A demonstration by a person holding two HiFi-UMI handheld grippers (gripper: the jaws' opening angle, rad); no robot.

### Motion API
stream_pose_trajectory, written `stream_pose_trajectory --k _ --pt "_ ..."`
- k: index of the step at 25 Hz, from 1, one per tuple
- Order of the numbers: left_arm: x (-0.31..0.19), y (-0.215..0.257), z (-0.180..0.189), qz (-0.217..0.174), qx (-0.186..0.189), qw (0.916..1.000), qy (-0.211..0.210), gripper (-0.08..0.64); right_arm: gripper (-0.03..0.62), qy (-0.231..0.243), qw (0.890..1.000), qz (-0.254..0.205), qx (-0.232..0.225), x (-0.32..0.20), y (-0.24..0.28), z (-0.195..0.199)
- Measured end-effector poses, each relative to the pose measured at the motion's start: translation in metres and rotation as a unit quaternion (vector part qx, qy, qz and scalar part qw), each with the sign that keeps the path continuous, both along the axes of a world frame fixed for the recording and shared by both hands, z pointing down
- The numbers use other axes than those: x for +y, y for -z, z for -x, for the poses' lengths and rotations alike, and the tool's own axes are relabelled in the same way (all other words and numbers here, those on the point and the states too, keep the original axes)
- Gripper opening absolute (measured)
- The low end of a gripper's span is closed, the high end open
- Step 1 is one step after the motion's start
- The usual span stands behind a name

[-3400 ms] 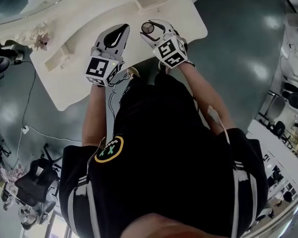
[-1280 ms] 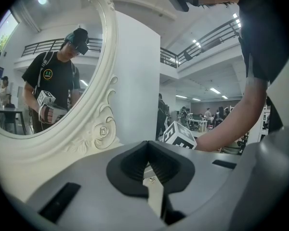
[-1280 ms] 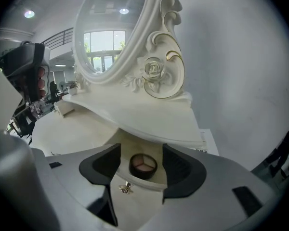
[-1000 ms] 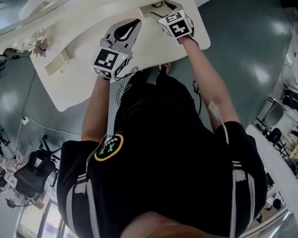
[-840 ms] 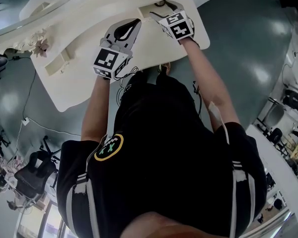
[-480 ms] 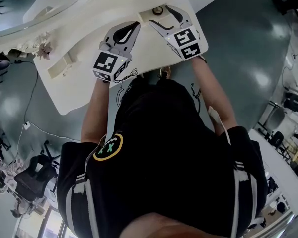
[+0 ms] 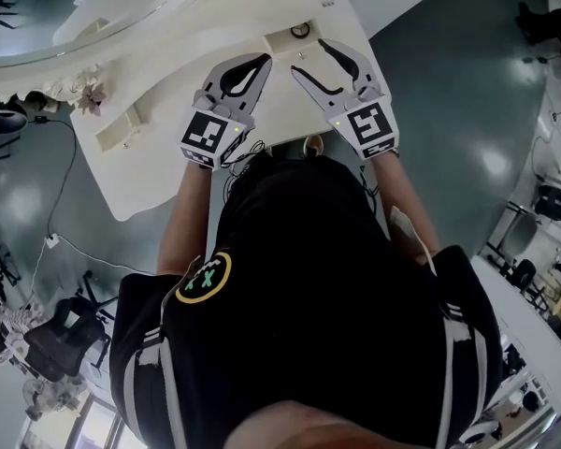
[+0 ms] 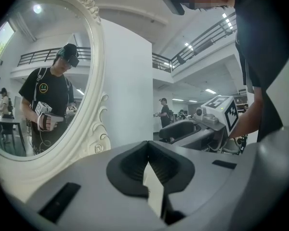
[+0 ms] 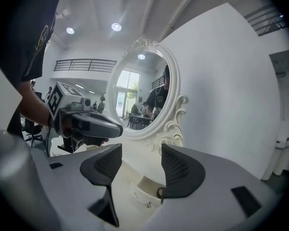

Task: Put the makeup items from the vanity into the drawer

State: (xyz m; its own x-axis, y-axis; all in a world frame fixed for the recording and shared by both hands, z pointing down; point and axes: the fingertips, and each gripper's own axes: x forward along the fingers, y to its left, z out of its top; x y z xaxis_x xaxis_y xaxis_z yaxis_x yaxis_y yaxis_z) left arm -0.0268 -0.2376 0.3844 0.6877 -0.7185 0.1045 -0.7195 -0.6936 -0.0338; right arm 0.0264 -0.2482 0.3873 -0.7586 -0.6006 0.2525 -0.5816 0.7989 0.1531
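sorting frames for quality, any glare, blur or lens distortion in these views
Head view: fisheye bends the vanity, lamp glare spots on the glossy floor. Left gripper view: black vignette corners, the mirror reflection is sharp. Right gripper view: same vignette, ceiling lamps blown out.

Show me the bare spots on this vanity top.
Bare: the top between the left box and the left gripper, running to the near-left corner. Crowded: the right end, where the right gripper, its jaws apart with nothing between them though just closing somewhat, hangs by the drawer that holds a dark ring.
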Motion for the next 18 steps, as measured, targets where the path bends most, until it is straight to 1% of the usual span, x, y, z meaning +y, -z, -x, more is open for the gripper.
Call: stream_pose_trajectory --k 6,10,14,16,18 --pt "0.003 0.004 -0.001 0.001 -0.001 1.0000 0.002 0.020 0.261 0.000 1.000 -0.009 -0.003 0.005 0.004 -0.003" --pt "0.007 0.005 -0.005 -0.003 -0.001 1.0000 -0.006 0.020 0.259 0.001 1.000 -0.016 -0.007 0.008 0.011 -0.004" --pt "0.009 0.009 -0.006 -0.001 -0.003 1.0000 -0.005 0.020 0.258 0.008 0.999 -0.031 -0.017 0.013 0.022 -0.001" --pt "0.010 0.012 -0.007 -0.001 -0.003 1.0000 -0.005 0.020 0.249 0.008 0.999 -0.037 -0.021 0.015 0.028 -0.001" --pt "0.012 0.013 -0.009 -0.007 -0.002 0.9999 -0.013 0.019 0.218 0.008 0.998 -0.050 -0.026 0.017 0.036 -0.002"
